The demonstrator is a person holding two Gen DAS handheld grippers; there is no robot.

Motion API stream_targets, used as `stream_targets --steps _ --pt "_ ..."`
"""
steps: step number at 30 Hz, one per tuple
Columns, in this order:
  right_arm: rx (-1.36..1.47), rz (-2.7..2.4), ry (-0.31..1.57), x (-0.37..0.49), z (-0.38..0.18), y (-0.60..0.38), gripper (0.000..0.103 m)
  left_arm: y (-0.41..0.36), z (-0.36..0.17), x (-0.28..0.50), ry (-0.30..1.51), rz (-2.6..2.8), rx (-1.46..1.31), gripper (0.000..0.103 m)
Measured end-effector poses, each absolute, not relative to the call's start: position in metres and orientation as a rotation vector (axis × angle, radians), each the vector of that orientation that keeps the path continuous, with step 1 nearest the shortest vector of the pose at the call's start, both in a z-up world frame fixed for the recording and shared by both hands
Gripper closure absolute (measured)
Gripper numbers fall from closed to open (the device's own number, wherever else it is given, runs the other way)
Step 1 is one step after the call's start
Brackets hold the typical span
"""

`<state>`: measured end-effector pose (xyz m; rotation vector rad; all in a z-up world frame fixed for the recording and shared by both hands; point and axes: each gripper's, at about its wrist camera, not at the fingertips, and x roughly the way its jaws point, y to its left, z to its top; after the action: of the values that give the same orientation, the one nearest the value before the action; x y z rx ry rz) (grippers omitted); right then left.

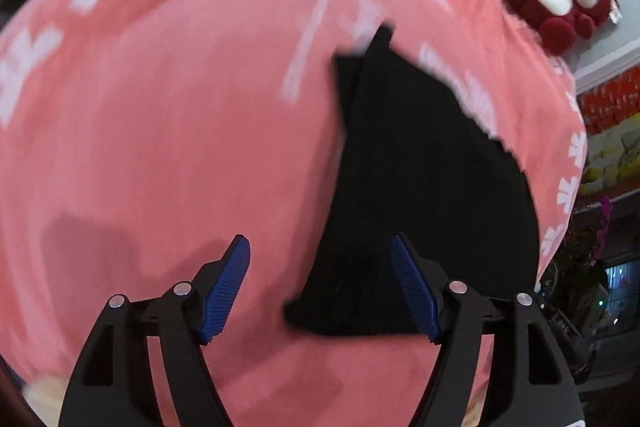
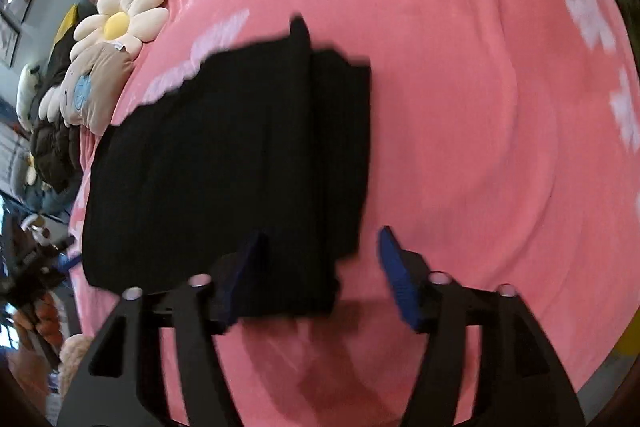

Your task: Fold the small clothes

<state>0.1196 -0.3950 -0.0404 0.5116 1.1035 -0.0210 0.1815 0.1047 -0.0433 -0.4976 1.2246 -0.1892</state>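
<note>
A black, soft cloth garment, already partly folded into a rough rectangle, lies flat on the pink blanket with white print that covers the bed, filling nine to twelve o'clock of the right wrist view and two to five o'clock of the left. Both the left tool and the right tool hang above it with blue pads spread wide, holding nothing. The fold looks between grasps, so the next move probably calls for lowering onto an edge, pinching it, and carrying it across.
</note>
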Motion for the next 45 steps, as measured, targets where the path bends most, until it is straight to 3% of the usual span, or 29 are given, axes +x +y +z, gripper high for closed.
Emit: stream_targets --steps 5,6,7,8,9,13,15,17,18,20,21,22,23,30,32,35,40,42,44,45 --pt "0.656 -0.023 1.065 0.111 -0.048 -0.394 0.029 0.097 -0.055 0.169 1.173 -0.16 -0.629 0.033" --pt "0.672 -0.006 1.058 0.111 -0.048 -0.393 0.032 0.097 -0.057 0.168 1.166 -0.167 -0.679 0.033" --pt "0.69 0.012 1.064 0.112 -0.048 -0.392 0.055 0.096 -0.058 0.167 1.162 -0.175 -0.719 0.039" --pt "0.722 0.041 1.076 0.114 -0.047 -0.392 0.085 0.096 -0.061 0.168 1.173 -0.195 -0.764 0.067" --pt "0.729 0.047 1.073 0.115 -0.043 -0.393 0.086 0.094 -0.066 0.169 1.206 -0.243 -0.83 0.096" --pt "0.591 0.046 1.039 0.116 -0.008 -0.392 0.089 0.089 -0.05 0.165 1.202 -0.264 -0.825 0.095" --pt "0.573 0.043 1.092 0.117 -0.02 -0.398 0.088 0.085 -0.048 0.164 1.224 -0.251 -0.771 0.095" --pt "0.493 0.014 1.18 0.122 -0.041 -0.394 0.076 0.084 -0.059 0.168 1.276 -0.196 -0.721 0.092" --pt "0.486 0.016 1.176 0.119 -0.04 -0.392 0.075 0.082 -0.064 0.169 1.288 -0.186 -0.724 0.09" --pt "0.466 0.007 1.131 0.116 -0.022 -0.39 0.07 0.08 -0.058 0.171 1.289 -0.173 -0.736 0.081" --pt "0.457 -0.004 1.114 0.116 -0.016 -0.388 0.062 0.078 -0.051 0.172 1.281 -0.164 -0.719 0.074" --pt "0.444 -0.018 1.089 0.116 -0.009 -0.386 0.045 0.075 -0.047 0.174 1.273 -0.159 -0.707 0.052" --pt "0.425 -0.026 1.069 0.114 -0.005 -0.387 0.044 0.074 -0.045 0.175 1.261 -0.157 -0.693 0.035" --pt "0.345 0.014 0.948 0.173 0.021 -0.388 0.046 0.05 -0.05 0.183 1.271 -0.131 -0.532 0.033" --pt "0.333 0.038 0.971 0.203 0.011 -0.383 0.082 0.048 -0.051 0.18 1.267 -0.132 -0.486 0.03" --pt "0.318 -0.041 1.088 0.24 -0.026 -0.393 0.099 0.041 -0.051 0.181 1.264 -0.125 -0.438 0.028" --pt "0.282 -0.068 0.961 0.205 0.019 -0.377 0.09 0.053 -0.056 0.184 1.263 -0.121 -0.545 0.022" --pt "0.272 -0.048 0.97 0.182 0.023 -0.364 0.081 0.054 -0.058 0.187 1.254 -0.121 -0.597 0.017" --pt "0.217 -0.043 0.995 0.157 0.018 -0.345 0.06 0.055 -0.058 0.189 1.251 -0.109 -0.618 0.013" --pt "0.188 -0.048 0.999 0.148 0.016 -0.339 0.055 0.053 -0.058 0.192 1.256 -0.098 -0.627 0.012"
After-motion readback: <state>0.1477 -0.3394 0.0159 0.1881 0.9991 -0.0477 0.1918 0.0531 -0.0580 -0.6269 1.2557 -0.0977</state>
